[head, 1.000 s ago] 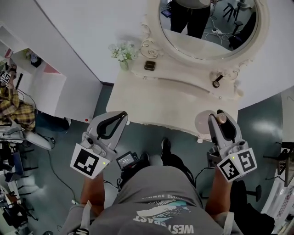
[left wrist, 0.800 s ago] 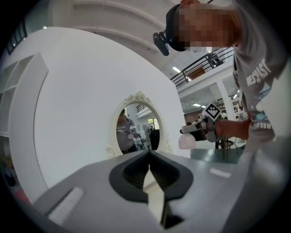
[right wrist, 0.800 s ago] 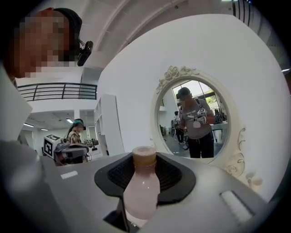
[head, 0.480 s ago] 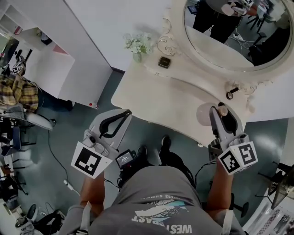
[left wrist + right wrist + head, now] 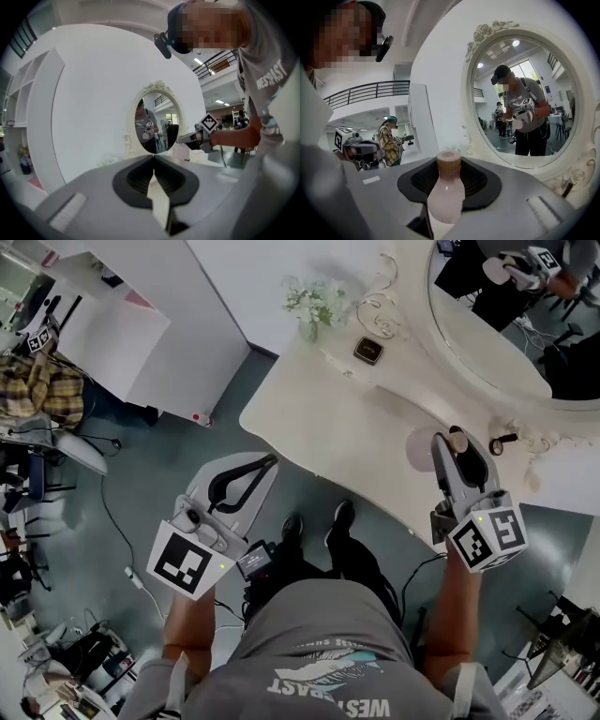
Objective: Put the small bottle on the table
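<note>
Head view — right gripper (image 5: 454, 441) extends over the table (image 5: 328, 423), jaws gripping the small bottle (image 5: 446, 194) — left gripper (image 5: 269, 463) off-table, jaws closed.

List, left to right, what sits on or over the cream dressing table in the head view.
White flowers in a small vase → small dark square case → small pale-pink bottle with tan cap → small black object

Both arms were stuck out in front. The left gripper (image 5: 268, 463) had its jaws pinched together, empty, and the right gripper (image 5: 453, 446) was clamped round the small bottle (image 5: 446, 197).
</note>
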